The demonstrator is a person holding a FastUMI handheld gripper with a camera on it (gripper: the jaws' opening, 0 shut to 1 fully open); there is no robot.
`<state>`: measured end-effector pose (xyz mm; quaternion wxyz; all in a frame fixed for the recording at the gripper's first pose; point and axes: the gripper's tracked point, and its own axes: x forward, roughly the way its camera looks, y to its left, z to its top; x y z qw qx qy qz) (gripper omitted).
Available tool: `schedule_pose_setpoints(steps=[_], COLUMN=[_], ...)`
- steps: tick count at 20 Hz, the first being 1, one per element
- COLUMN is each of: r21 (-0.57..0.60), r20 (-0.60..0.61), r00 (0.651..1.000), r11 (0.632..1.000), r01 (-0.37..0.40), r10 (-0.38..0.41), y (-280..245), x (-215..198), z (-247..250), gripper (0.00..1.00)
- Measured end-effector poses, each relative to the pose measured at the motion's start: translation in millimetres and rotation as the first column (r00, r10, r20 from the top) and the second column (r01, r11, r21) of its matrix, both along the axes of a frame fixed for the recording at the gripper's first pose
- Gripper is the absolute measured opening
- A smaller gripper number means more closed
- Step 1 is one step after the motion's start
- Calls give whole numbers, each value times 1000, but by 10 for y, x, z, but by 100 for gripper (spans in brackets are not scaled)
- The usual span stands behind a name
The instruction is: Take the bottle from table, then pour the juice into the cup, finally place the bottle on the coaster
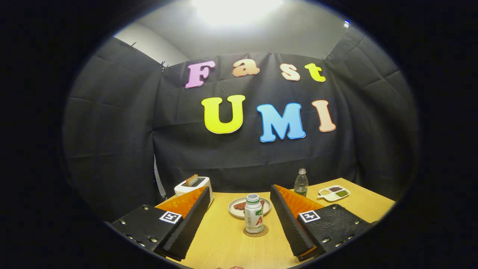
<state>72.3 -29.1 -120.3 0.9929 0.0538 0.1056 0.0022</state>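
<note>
1. The gripper (239, 224) stands with its two fingers wide apart and holds nothing; both fingers are clear of the bottle.
2. The small white plastic bottle with a green cap and a red and green label (253, 214) stands upright on a round brown woven coaster (255, 231), between the two fingers and a little ahead of their tips. By this, the last step of the task appears done.
3. The cup cannot be made out from here.
4. What could go wrong: if the gripper moves sideways while it draws back, one finger may strike the bottle and tip it, because the bottle is narrow and tall. A straight pull backward looks safer.
5. Just beyond the bottle lies a white round plate with dark food (239, 206). A knocked bottle could roll against it.
6. The surface is a light wooden table (224, 243). On it stand also a white toaster with a slice of bread (194, 185), a clear glass bottle (301, 183) and a white divided tray with seeds (333, 193).
7. The room is a booth with black cloth walls and a bright lamp above.
</note>
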Motion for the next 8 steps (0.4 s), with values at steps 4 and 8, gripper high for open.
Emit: schedule_pose_setpoints(steps=[4,8], r21=[-2,-21], r20=[12,15], r00=[1000,1000], r11=[1000,1000], r01=[-2,-13], r10=[2,14], y=[48,117], x=[38,23], z=[81,119], gripper=[99,99])
